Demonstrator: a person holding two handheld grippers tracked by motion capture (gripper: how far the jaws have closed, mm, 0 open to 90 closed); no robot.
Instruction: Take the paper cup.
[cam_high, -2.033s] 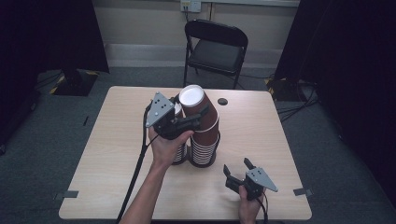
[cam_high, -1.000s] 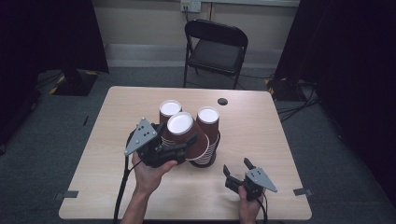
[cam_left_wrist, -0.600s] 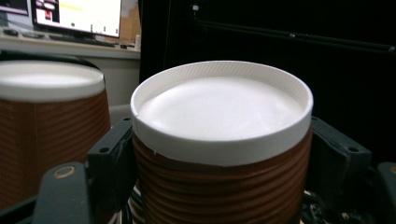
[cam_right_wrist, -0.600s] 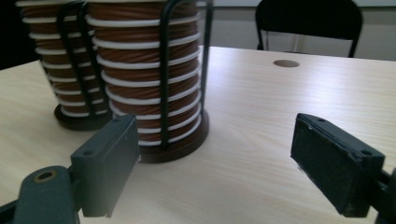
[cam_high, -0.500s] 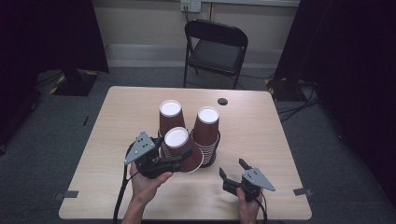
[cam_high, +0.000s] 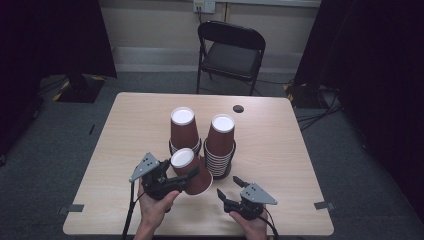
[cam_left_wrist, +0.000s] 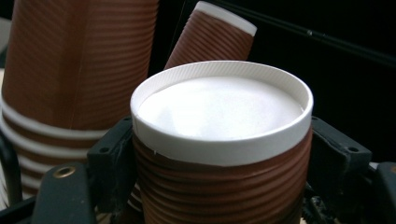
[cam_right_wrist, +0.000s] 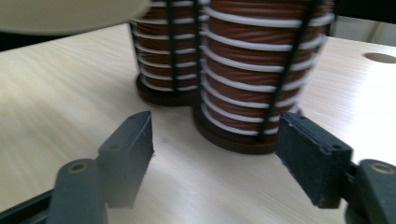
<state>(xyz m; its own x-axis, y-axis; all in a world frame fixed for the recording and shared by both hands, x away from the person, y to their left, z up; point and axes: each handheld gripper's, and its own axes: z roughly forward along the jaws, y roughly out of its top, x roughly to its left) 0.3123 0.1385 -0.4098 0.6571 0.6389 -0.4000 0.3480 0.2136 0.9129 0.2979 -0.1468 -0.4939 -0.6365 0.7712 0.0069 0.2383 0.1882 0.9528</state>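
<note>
Two stacks of brown ribbed paper cups stand mid-table in black wire holders, the left stack (cam_high: 182, 127) and the right stack (cam_high: 221, 142), white ends up. My left gripper (cam_high: 192, 174) is shut on a single brown cup (cam_high: 196, 179), tilted just in front of the left stack and low over the table. In the left gripper view that cup (cam_left_wrist: 219, 140) sits between both pads (cam_left_wrist: 112, 163). My right gripper (cam_high: 227, 186) is open near the table's front edge; its jaws have just been closing, with nothing between them. In the right gripper view it (cam_right_wrist: 215, 158) faces the right stack (cam_right_wrist: 261, 70).
A black folding chair (cam_high: 231, 50) stands behind the table. A dark round hole (cam_high: 238, 108) marks the tabletop (cam_high: 280, 150) at the back right. Black curtains hang at both sides. A cable trails off the front edge from the left gripper.
My left hand has brought the single cup down and toward the front, off the stacks to low over the table. The right gripper has shifted slightly toward the stacks and its jaws have narrowed.
</note>
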